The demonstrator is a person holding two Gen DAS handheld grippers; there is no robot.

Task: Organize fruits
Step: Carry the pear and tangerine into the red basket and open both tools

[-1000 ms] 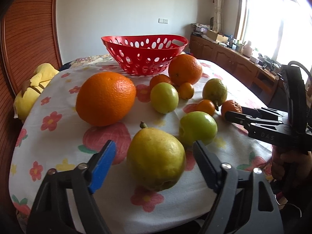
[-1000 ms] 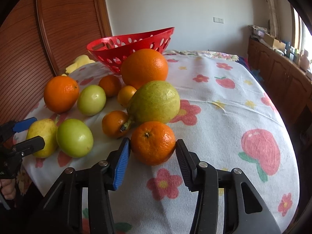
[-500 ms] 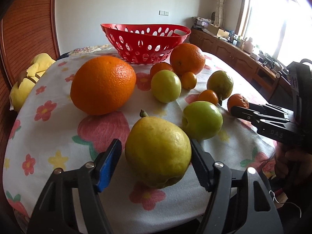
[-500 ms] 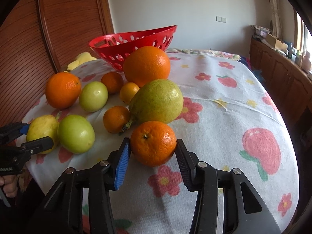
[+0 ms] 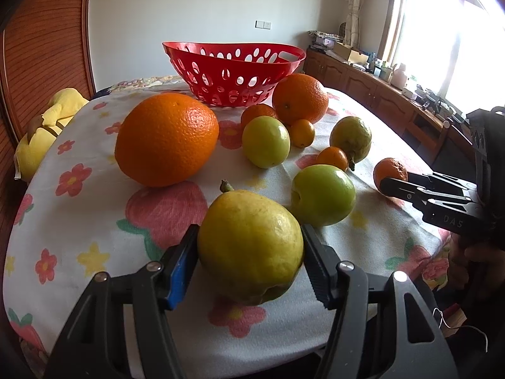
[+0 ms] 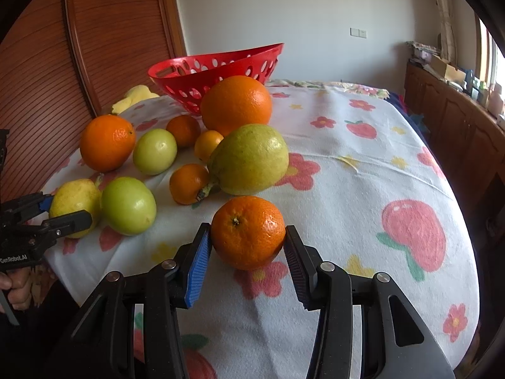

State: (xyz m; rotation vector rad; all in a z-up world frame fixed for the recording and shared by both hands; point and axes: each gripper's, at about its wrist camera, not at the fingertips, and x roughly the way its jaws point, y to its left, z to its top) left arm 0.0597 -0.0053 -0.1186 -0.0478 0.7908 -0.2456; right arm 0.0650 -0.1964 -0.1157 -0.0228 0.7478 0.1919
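Observation:
My left gripper (image 5: 249, 246) is shut on a yellow pear (image 5: 251, 248) at the table's near edge; the same pear shows in the right wrist view (image 6: 75, 203). My right gripper (image 6: 247, 243) is shut on a small mandarin (image 6: 248, 232), also seen in the left wrist view (image 5: 390, 171). A red perforated basket (image 5: 233, 72) stands empty at the back of the table. Between them lie two big oranges (image 5: 167, 140), green apples (image 5: 322, 199), a green pear (image 6: 249, 159) and small mandarins.
The table wears a white flowered cloth (image 6: 363, 164). A yellow plush toy (image 5: 41, 132) sits at the left edge by a wooden panel wall. A wooden sideboard (image 5: 378, 94) runs along the right under the window.
Both grippers have closed: the left jaws now press the yellow pear, the right jaws press the mandarin. Both moved slightly forward and lower toward their fruit.

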